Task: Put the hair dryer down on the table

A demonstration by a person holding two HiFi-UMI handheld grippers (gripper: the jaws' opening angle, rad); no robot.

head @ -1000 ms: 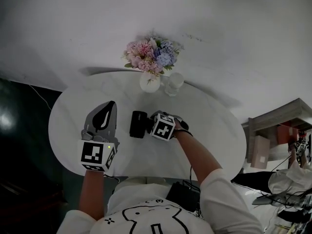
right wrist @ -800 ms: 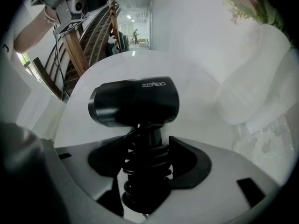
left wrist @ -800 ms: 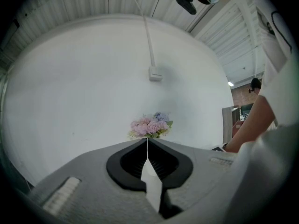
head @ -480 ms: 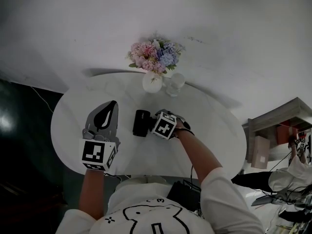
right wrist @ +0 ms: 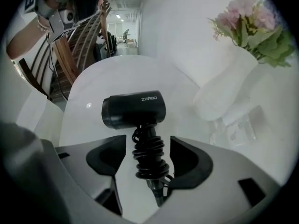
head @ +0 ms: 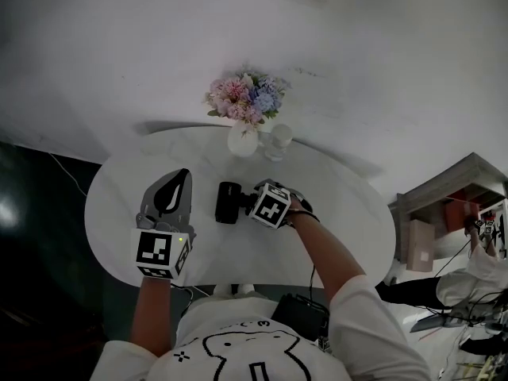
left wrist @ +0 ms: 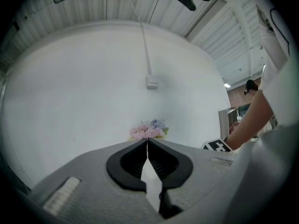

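The black hair dryer [head: 228, 202] lies on its side on the white oval table [head: 333, 213], barrel to the left. In the right gripper view the hair dryer [right wrist: 133, 110] has its cord-wrapped handle pointing back between my jaws. My right gripper [head: 248, 203] [right wrist: 147, 144] is open, and a gap shows between each pad and the handle. My left gripper [head: 182, 175] [left wrist: 147, 142] hovers over the table's left side, shut and empty, its tips together.
A white vase [head: 244, 139] [right wrist: 224, 87] of pink and blue flowers stands at the table's far edge, with a clear glass [head: 276, 142] [right wrist: 236, 127] just to its right. A shelf unit [head: 444, 205] stands off to the right. A white wall rises behind the table.
The hair dryer stays lying on the table with my right gripper at its handle. My left gripper holds its place. Only the head camera has shifted slightly.
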